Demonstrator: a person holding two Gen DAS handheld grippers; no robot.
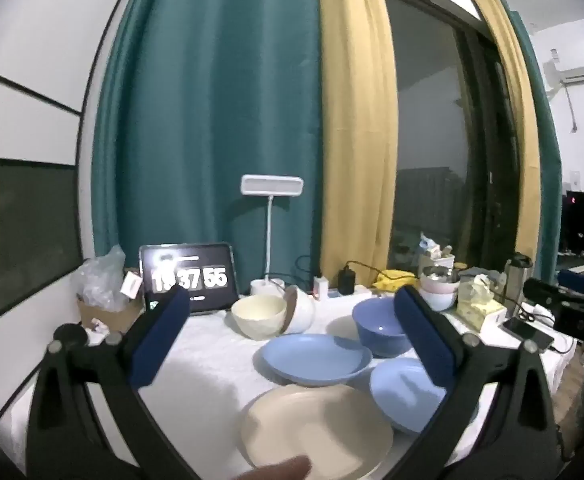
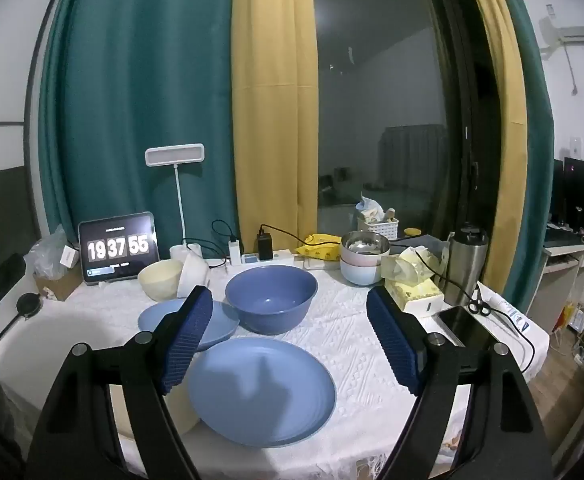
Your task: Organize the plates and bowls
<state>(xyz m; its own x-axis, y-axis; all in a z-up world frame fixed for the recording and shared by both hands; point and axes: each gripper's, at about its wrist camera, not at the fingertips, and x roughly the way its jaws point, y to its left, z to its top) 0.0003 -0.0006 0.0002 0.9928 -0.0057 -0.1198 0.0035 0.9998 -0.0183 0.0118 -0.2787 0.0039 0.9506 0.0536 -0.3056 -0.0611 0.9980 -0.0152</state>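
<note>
A large blue plate [image 2: 266, 394] lies nearest on the white embossed cloth of the bench [image 2: 356, 336], a second blue plate [image 2: 212, 326] just behind it, a deep blue bowl [image 2: 271, 298] beyond, and a cream plate [image 1: 316, 432] to the left at the front edge. Farther back, a cream bowl [image 1: 258, 316] stands upright against a tipped white bowl [image 1: 302, 308]. All look matte, smooth and round-rimmed, probably plastic or glazed ware, though the dim light leaves that unsure. The right tool [image 2: 288, 340] hovers with jaws wide and empty above the near blue plate; the left tool [image 1: 292, 344] is equally wide, holding nothing. Sorting has likely not begun: pinch a plate's thin rim squarely, lift level, and stack like on like. A tablet clock [image 2: 118, 248] glows behind.
</note>
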